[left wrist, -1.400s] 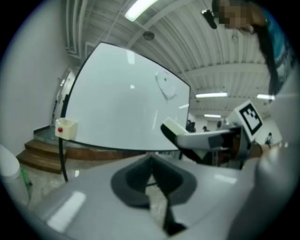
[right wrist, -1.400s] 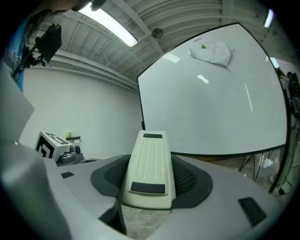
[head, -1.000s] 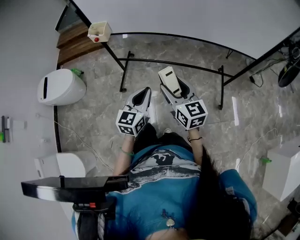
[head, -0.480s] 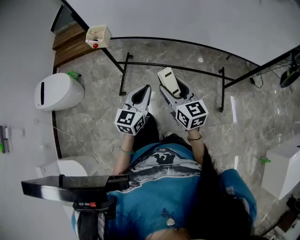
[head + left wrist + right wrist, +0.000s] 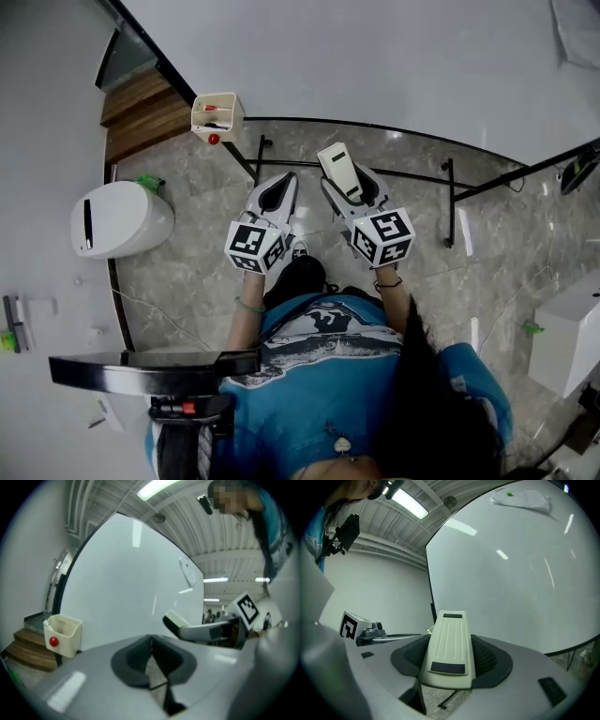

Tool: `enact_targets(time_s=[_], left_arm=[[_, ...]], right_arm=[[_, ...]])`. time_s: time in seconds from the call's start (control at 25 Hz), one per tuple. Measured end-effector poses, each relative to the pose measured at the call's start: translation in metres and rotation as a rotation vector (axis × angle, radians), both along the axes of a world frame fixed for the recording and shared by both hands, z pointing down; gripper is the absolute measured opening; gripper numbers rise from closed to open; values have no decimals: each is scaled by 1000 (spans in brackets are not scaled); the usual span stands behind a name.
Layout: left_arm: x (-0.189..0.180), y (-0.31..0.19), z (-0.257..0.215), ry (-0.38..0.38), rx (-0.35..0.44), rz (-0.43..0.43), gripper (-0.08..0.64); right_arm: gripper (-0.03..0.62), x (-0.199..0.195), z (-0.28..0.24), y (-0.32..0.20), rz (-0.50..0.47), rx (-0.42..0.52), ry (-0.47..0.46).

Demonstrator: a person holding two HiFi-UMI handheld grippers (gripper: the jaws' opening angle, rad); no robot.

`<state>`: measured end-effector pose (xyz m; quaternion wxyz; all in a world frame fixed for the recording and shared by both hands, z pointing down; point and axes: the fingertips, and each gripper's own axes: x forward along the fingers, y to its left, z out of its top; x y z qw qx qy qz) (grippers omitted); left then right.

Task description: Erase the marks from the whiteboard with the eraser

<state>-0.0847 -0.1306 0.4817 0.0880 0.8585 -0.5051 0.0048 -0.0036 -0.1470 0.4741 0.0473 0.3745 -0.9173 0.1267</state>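
Eraser (image 5: 339, 169), one, clamped in right gripper (image 5: 349, 187) jaws, left gripper (image 5: 275, 192) jaws pressed together, empty, one whiteboard (image 5: 375, 56) ahead

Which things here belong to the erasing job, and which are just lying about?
Job:
- whiteboard
- eraser
- right tongs, gripping it

Lying about:
- cream box
- white bin
- wooden steps
- left tongs, shut, empty

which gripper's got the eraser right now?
The right gripper: its jaws are clamped on the cream eraser. The left gripper has its jaws together with nothing between them.
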Motion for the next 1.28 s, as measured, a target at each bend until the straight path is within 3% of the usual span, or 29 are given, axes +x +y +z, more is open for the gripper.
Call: enact_targets(time_s=[0.2, 0.48, 0.68, 1.0, 1.28], left_arm=[[-34, -39, 3, 14, -8, 57, 5], [-52, -79, 12, 6, -19, 167, 5], [-45, -83, 18, 18, -28, 208, 5], [-43, -89, 11, 14, -20, 229, 5], [-26, -102, 3, 10, -12, 235, 5]], right_arm=[[264, -36, -8, -36, 43, 24, 33], [264, -51, -14, -77, 157, 71, 75], [264, -33, -42, -95, 225, 174, 144], [264, 12, -130, -140, 364, 398, 234], [264, 41, -194, -161, 393, 556, 307]])
